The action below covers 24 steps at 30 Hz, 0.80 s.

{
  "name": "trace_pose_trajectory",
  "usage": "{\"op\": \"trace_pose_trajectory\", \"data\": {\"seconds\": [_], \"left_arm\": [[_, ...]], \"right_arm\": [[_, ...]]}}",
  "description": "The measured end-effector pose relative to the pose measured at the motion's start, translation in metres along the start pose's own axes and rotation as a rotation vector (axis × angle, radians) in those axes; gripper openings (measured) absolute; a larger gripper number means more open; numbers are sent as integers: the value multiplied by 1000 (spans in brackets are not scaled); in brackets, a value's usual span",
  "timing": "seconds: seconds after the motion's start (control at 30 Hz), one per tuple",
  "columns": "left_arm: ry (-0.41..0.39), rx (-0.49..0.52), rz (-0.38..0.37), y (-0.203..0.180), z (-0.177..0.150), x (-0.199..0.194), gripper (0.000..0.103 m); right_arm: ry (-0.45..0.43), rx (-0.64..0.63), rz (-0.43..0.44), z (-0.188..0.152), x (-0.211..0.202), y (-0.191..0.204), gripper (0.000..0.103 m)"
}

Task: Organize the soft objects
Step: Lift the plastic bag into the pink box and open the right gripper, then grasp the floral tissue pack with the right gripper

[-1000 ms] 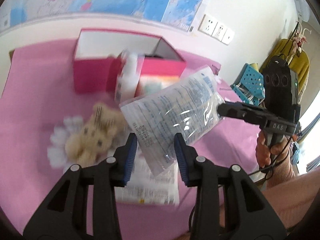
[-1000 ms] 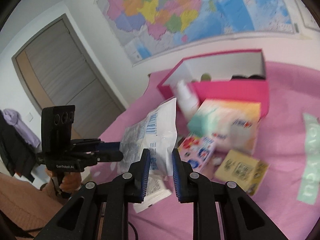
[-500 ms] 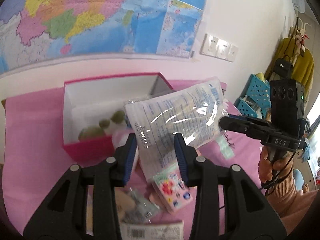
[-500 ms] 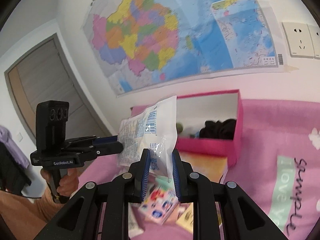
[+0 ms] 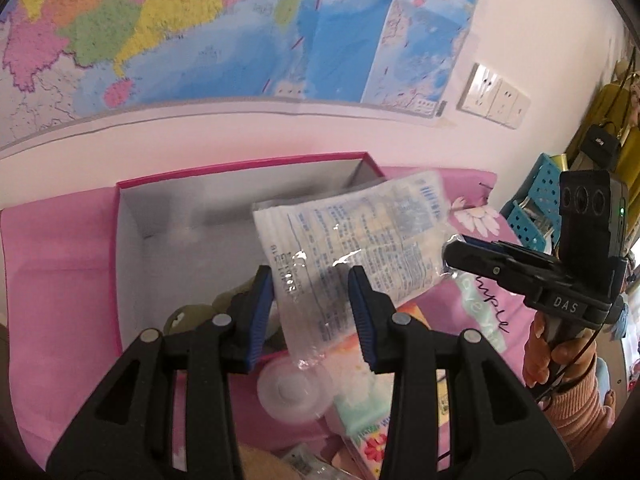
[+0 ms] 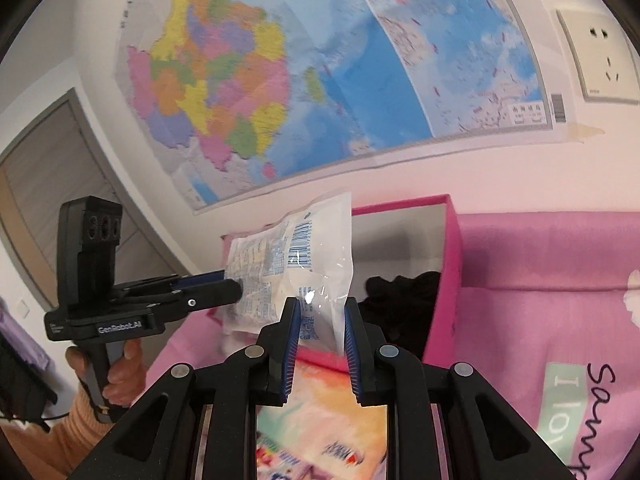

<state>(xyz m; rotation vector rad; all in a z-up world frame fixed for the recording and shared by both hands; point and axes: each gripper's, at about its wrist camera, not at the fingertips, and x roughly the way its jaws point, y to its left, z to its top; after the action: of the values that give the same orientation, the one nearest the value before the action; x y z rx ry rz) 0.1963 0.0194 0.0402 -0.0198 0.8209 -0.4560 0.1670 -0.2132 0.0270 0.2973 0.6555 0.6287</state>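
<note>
Left wrist view, plastic packet (image 5: 360, 240) slanting up-right over pink box (image 5: 132, 216), both tongs (image 5: 312, 300) (image 6: 320, 320) clamping its ends.

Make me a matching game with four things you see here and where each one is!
Things:
1. plastic packet
2. pink box
3. map
4. black cloth

Places:
A. hanging on the wall
B. lying inside the box
C. held up between both tongs
D. sitting open on the pink cover

Pairs: 1-C, 2-D, 3-A, 4-B
</note>
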Motion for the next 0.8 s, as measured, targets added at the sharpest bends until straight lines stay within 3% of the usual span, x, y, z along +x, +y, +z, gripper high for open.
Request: {"op": "trace_pose_trajectory", "data": {"seconds": [0.13,0.27,0.37,0.8], "left_arm": [[29,-9,19,4,4,18,41],[23,-9,47,4,1,22,41],[-5,8,65,3,-6,14,41],[-143,-8,58,10,-42,-46,41]], "right_arm": [[25,35,-40,3,18,-16,24],[47,41,-120,2,30,-23,37],[29,22,-175,-2,27,-21,40],[24,-22,-114,-20,-9,2,43]]}}
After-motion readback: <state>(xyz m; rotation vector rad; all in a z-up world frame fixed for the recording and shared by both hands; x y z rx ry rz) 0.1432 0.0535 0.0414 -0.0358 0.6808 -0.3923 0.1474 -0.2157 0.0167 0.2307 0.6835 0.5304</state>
